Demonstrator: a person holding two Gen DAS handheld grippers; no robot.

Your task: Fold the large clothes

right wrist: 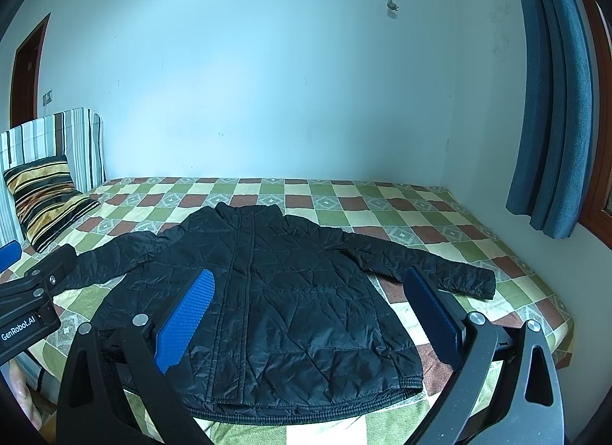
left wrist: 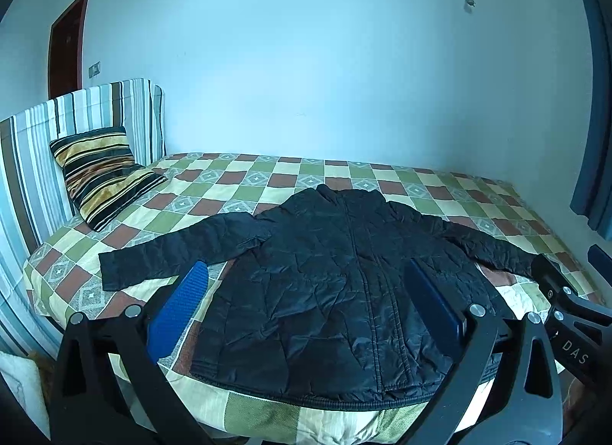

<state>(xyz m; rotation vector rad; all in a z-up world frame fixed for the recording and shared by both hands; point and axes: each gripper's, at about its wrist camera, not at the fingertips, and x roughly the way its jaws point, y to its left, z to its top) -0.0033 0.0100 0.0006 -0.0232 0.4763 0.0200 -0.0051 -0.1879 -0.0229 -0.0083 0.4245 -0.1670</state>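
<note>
A black quilted jacket [left wrist: 329,284] lies flat on the bed, front up, zipped, both sleeves spread out to the sides, hem toward me. It also shows in the right wrist view [right wrist: 275,299]. My left gripper [left wrist: 306,273] is open and empty, hovering above the jacket's hem. My right gripper [right wrist: 310,280] is open and empty, also above the hem. The right gripper's body shows at the right edge of the left wrist view [left wrist: 566,303]. The left gripper's body shows at the left edge of the right wrist view [right wrist: 34,292].
The bed has a checked green, red and cream cover [right wrist: 382,200]. A striped pillow [left wrist: 103,173] leans on the striped headboard [left wrist: 34,139] at the left. A pale wall runs behind the bed. A blue curtain [right wrist: 554,101] hangs at the right. A dark door [left wrist: 65,43] stands far left.
</note>
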